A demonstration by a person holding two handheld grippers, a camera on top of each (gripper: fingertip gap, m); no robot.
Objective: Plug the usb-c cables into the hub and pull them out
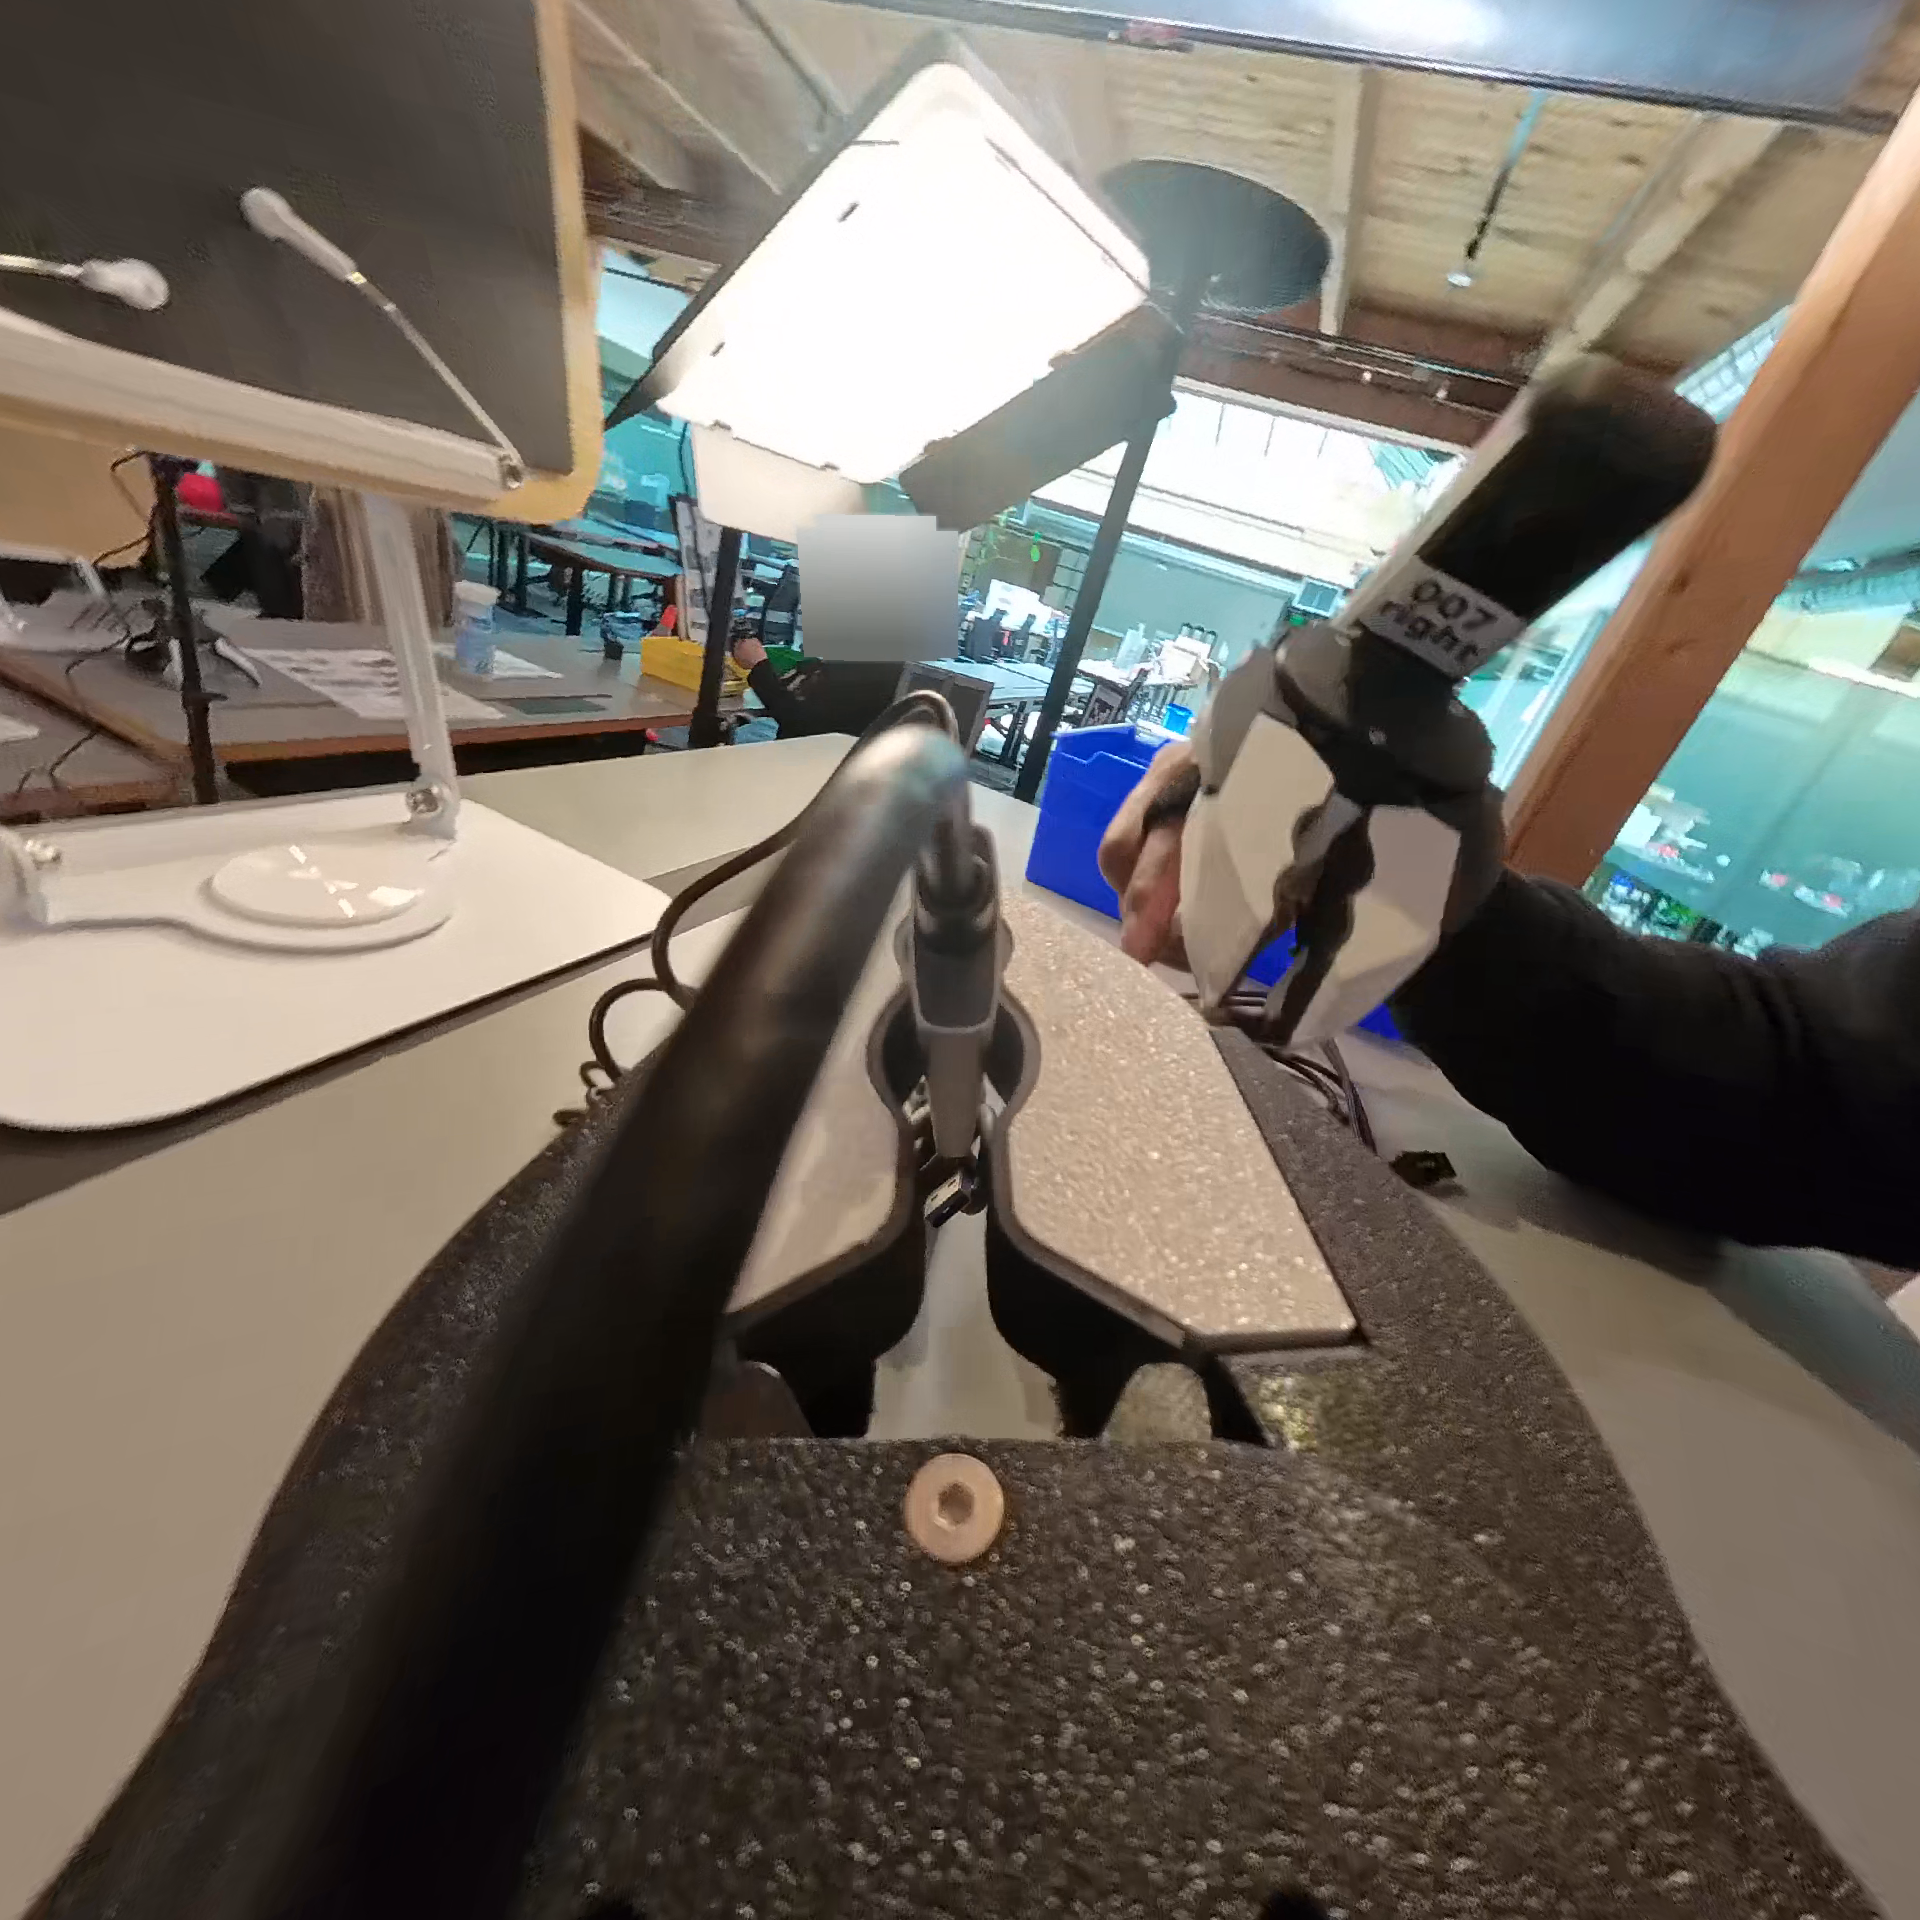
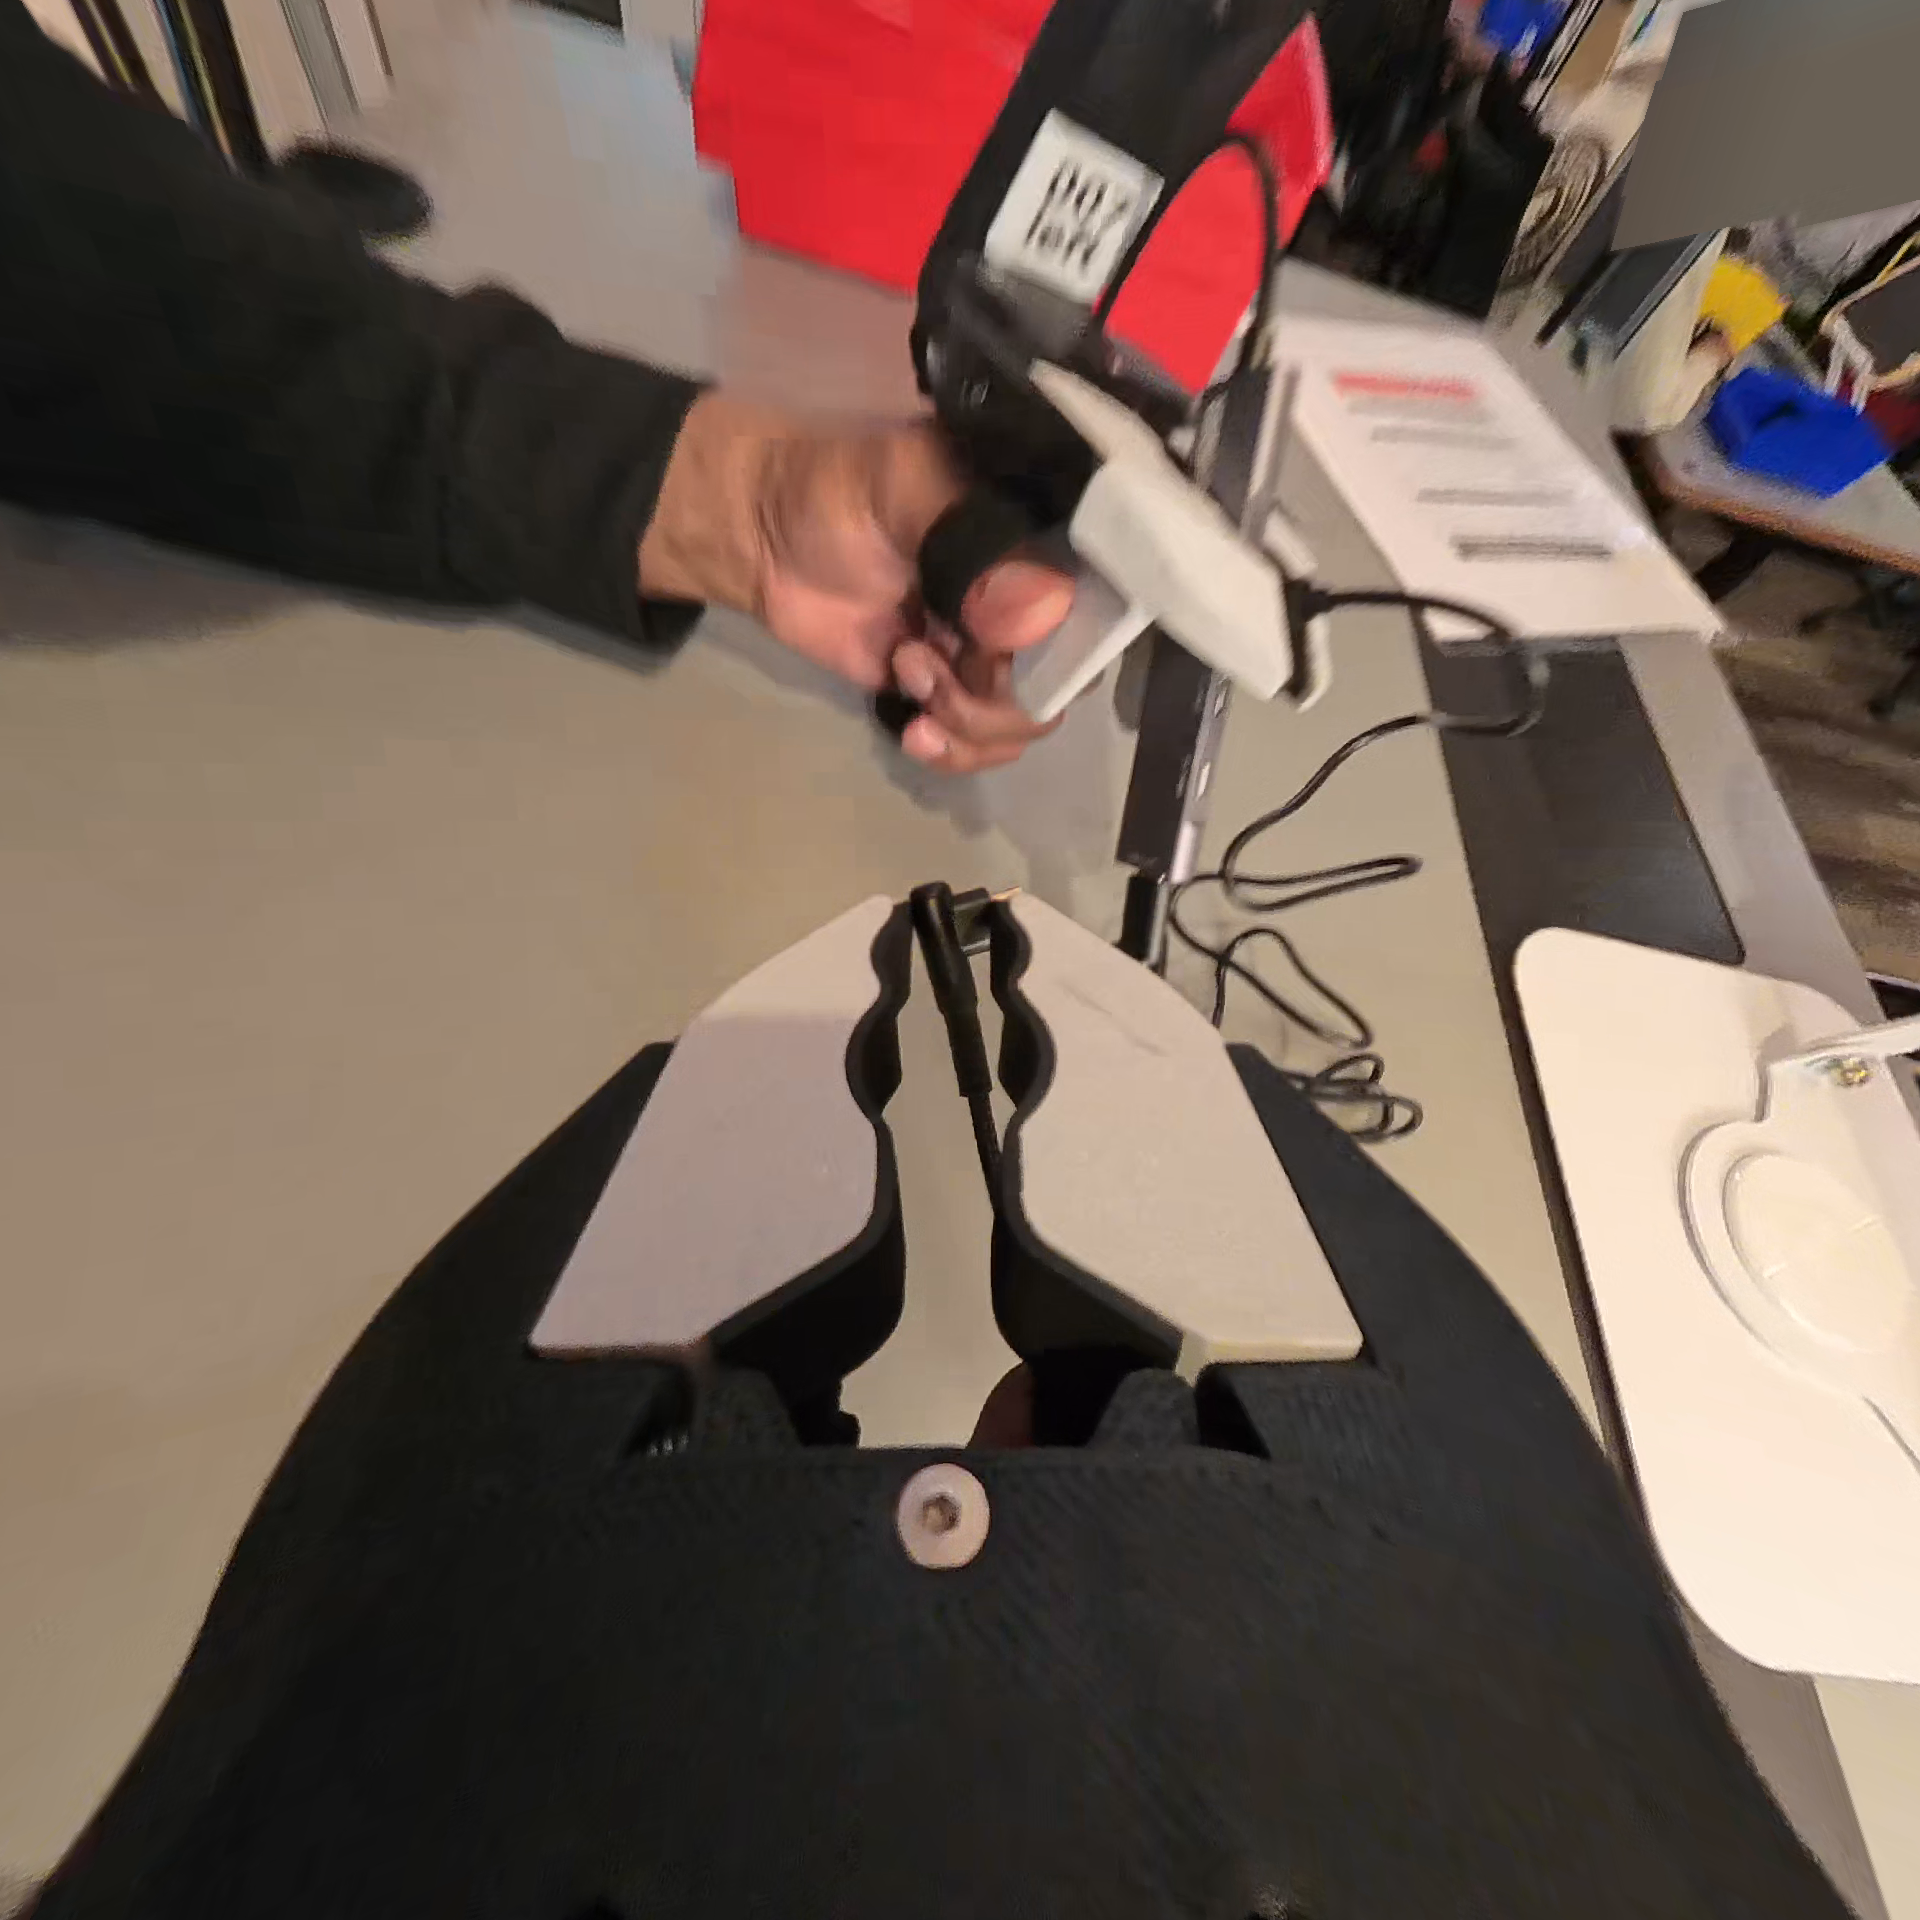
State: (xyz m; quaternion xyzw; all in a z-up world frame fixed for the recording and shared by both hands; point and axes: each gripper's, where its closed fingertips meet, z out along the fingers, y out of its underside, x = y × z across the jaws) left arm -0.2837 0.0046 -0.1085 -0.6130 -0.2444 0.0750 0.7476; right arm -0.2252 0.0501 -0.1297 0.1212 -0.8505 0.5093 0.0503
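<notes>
- Left gripper [image 1: 951, 1049] clamps grey cable plug [image 1: 954, 997] at frame centre.
- Right gripper [image 2: 951, 935] clamps black usb-c cable [image 2: 948, 977], centre frame.
- Hub [image 2: 1179, 769] lies on desk [image 2: 416, 935], right of centre.

We see a grey desk [image 2: 312, 935]; near its far edge a long dark hub [image 2: 1174, 769] lies flat on it; thin black cables [image 2: 1299, 997] curl in loops on the desk just beside the hub; a black mat [image 2: 1600, 831] lies along the far edge; a white stand base [image 2: 1662, 1351] rests on the desk towards the right edge; a white paper sheet [image 2: 1475, 478] lies farther along the far side.
</notes>
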